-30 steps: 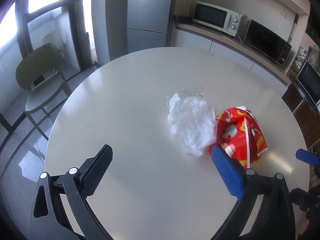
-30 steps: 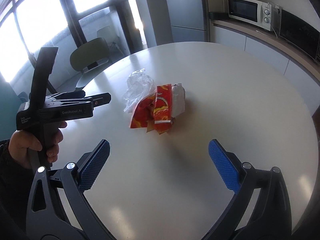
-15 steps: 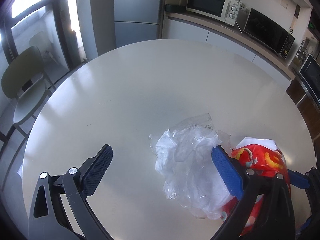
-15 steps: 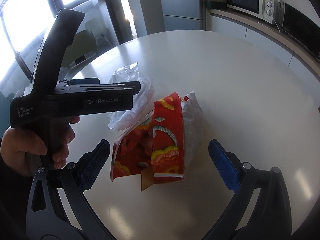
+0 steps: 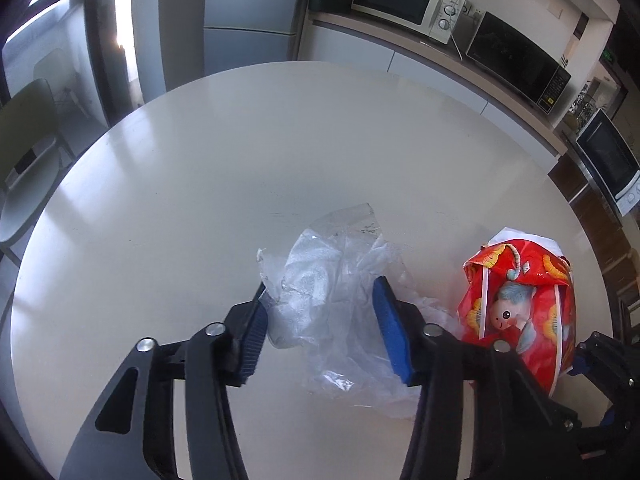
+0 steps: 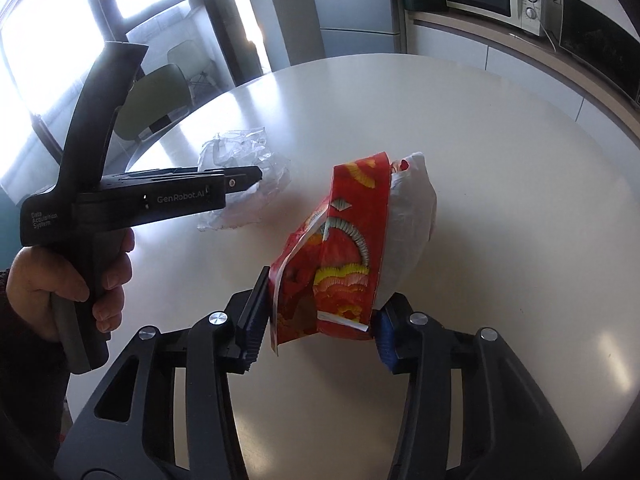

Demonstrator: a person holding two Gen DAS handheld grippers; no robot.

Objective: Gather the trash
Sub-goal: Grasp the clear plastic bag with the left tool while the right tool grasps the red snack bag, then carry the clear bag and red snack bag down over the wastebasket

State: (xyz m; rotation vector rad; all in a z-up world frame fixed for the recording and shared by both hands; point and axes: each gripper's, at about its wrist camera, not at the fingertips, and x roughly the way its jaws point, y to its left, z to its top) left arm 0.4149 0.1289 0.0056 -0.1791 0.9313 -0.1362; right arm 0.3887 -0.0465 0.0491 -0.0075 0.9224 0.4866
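On the round white table [image 5: 240, 152] lies a crumpled clear plastic wrap [image 5: 328, 276]. My left gripper [image 5: 320, 328] straddles it, jaws closing, and both blue pads touch the crumple. To its right stands a red printed snack bag [image 5: 520, 300] with a white lining. In the right wrist view my right gripper [image 6: 320, 320] is closing on that red bag [image 6: 352, 248], a pad pressing each side of its near end. There the left gripper [image 6: 240, 176], held by a hand [image 6: 68, 276], reaches onto the plastic wrap [image 6: 240, 152].
A green chair [image 5: 24, 152] stands beyond the table's left edge, by the windows. Behind the table run a counter with a white microwave [image 5: 400, 0] and dark ovens, plus a tall grey fridge [image 5: 248, 12]. The far half of the tabletop is bare.
Both grippers moved down and forward to the trash, then their jaws narrowed from wide open. The left pads now meet the plastic wrap and the right pads meet the red bag.
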